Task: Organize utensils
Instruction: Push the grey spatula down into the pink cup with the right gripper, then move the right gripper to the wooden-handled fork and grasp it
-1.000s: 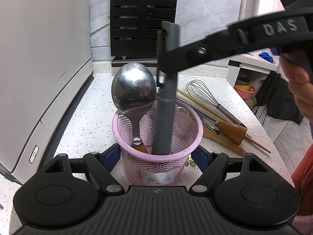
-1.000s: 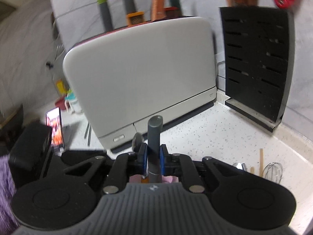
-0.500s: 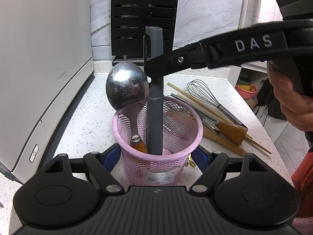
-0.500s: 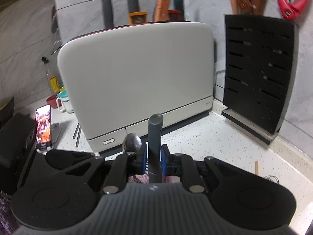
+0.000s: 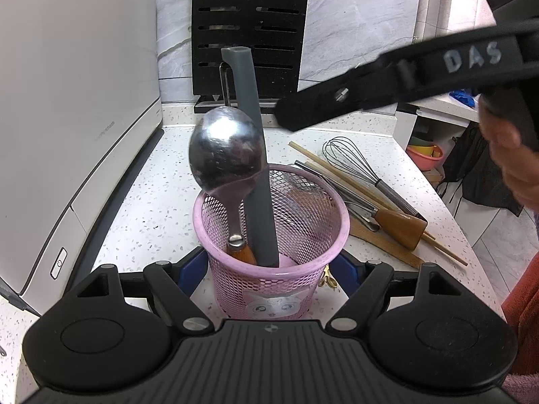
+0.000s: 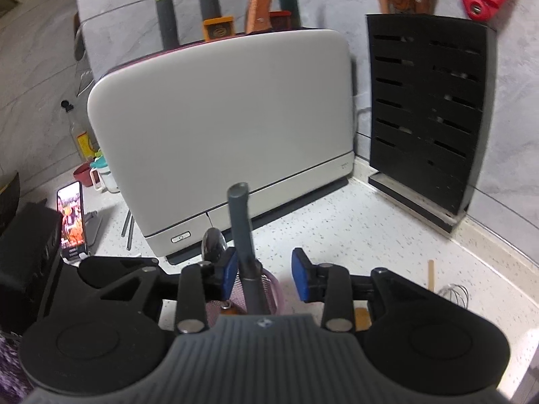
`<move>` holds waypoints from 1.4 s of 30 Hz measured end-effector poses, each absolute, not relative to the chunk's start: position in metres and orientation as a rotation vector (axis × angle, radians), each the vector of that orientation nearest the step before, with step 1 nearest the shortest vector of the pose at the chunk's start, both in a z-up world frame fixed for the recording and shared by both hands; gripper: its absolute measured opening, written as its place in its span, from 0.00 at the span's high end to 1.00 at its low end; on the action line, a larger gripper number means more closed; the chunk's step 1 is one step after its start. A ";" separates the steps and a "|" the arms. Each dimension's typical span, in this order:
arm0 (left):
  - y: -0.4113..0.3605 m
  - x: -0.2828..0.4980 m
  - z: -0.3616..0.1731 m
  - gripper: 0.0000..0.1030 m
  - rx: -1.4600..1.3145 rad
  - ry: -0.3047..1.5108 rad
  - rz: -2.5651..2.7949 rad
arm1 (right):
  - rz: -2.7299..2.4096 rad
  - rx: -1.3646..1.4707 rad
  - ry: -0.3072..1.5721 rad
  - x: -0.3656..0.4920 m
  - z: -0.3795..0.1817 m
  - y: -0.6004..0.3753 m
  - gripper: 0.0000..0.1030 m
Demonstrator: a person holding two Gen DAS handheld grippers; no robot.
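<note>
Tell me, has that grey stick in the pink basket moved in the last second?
Yes. The grey stick tilted right a second ago; its top now leans left across the black slotted rack, while the right gripper's jaws are opening off it.

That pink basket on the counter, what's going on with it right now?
A person is sorting utensils. The left tool grips the pink mesh basket, which holds a metal spoon and a grey-handled utensil. The right tool is opening around that grey handle. A whisk and chopsticks wait on the counter.

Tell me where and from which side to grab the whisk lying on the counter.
Grip the whisk by its straight metal handle, from above, closing across it. It lies flat among the chopsticks, so the wire head would likely flex and the crowded sides give little room.
</note>
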State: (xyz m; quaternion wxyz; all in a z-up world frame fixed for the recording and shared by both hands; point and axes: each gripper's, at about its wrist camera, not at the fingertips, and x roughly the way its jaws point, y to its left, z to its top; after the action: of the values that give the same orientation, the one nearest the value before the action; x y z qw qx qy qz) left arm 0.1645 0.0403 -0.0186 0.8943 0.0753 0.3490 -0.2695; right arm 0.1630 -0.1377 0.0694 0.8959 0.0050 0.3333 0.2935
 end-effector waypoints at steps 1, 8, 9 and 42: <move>0.040 0.165 -0.019 0.12 0.157 0.725 -0.558 | 0.601 0.022 0.696 0.163 0.072 -0.141 0.67; 0.039 0.166 -0.019 0.12 0.158 0.724 -0.554 | 0.489 0.051 0.760 0.174 0.075 -0.163 0.67; 0.039 0.166 -0.019 0.12 0.158 0.725 -0.554 | 0.471 0.046 0.781 0.176 0.072 -0.165 0.68; 0.036 0.169 -0.018 0.12 0.161 0.733 -0.555 | 0.281 -0.056 1.190 0.223 -0.025 -0.191 0.99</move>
State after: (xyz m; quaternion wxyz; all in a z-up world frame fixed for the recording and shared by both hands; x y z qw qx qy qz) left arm 0.1688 0.0358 -0.0179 0.8931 0.0777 0.3532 -0.2677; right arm 0.2228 -0.1909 -0.0251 0.8186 -0.0263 0.5585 0.1317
